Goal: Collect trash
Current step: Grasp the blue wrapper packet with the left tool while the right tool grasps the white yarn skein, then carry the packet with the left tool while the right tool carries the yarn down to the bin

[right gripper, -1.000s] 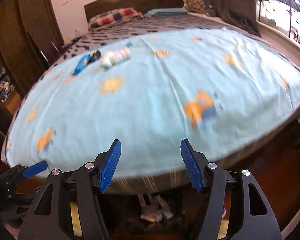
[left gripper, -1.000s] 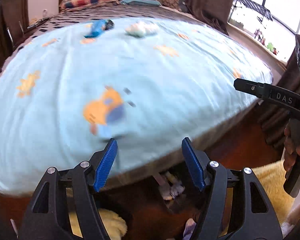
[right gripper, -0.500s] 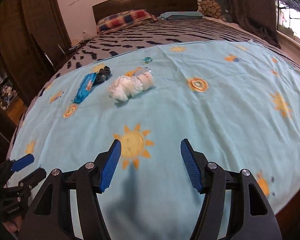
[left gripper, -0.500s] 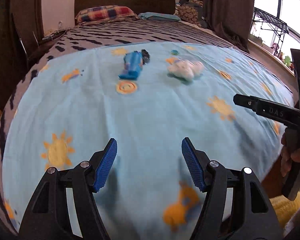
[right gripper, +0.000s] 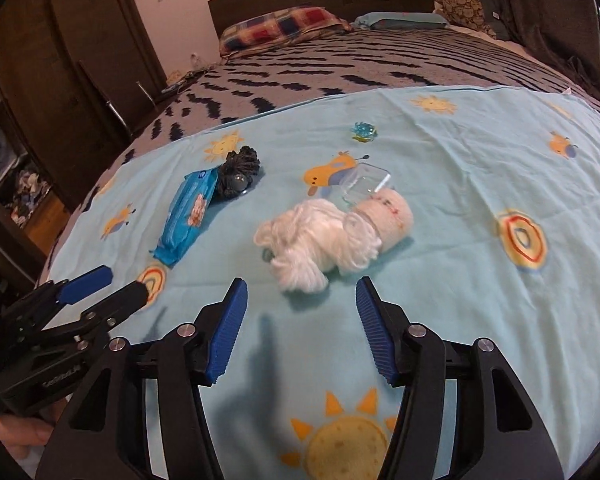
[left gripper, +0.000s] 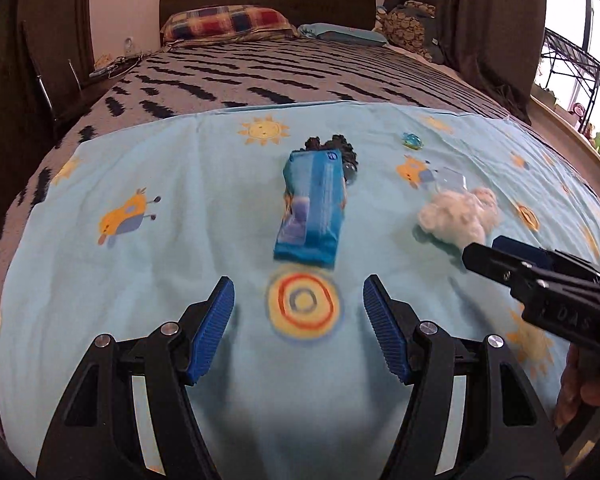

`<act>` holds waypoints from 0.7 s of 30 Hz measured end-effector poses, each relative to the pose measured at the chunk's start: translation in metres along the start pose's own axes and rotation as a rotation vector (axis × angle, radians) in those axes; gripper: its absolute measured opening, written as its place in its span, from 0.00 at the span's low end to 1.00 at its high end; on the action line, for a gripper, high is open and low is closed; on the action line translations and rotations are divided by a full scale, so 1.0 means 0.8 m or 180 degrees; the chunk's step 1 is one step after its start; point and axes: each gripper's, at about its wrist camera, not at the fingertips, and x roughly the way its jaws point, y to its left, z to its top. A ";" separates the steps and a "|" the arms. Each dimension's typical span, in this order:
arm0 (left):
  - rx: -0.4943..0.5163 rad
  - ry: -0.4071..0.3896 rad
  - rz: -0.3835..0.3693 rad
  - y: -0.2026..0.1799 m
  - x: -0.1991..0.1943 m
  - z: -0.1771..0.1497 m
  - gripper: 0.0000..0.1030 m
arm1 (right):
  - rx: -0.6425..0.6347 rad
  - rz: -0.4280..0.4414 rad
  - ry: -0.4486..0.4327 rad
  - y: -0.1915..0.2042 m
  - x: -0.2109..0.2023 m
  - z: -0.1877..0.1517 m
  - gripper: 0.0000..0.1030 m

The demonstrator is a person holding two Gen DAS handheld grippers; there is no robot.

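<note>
Covering the bed, a pale blue sheet carries all the trash. Ahead of the left tool, whose jaws stand apart and empty, a blue packet lies lengthwise, a dark bundle touching its far end. The right tool, jaws just narrowed yet gaping with nothing between them, hovers just short of a white yarn wad. A clear lid lies just beyond the wad, a small teal wrapper farther off.

On the sheet, the wipes packet lies left of the yarn bundle.
</note>
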 end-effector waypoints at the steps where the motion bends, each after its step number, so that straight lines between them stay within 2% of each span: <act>1: 0.0007 0.0002 -0.0001 0.000 0.006 0.005 0.62 | 0.0006 -0.0028 0.0021 0.000 0.007 0.004 0.56; 6: 0.0033 0.0049 -0.0037 -0.001 0.043 0.028 0.62 | 0.0125 -0.0085 0.0067 -0.010 0.028 0.018 0.56; 11: -0.0007 0.0155 -0.0127 0.003 0.071 0.040 0.61 | 0.0093 -0.0100 0.0096 -0.012 0.041 0.026 0.49; 14: -0.0034 0.0143 -0.0180 0.007 0.072 0.045 0.41 | 0.0052 -0.0126 0.0082 -0.009 0.041 0.026 0.42; 15: -0.0043 0.0137 -0.0175 0.007 0.071 0.044 0.38 | 0.0048 -0.0121 0.0071 -0.009 0.040 0.025 0.35; 21: 0.0015 0.0061 -0.0144 0.000 0.049 0.027 0.36 | -0.0007 -0.0130 0.0019 -0.006 0.019 0.009 0.31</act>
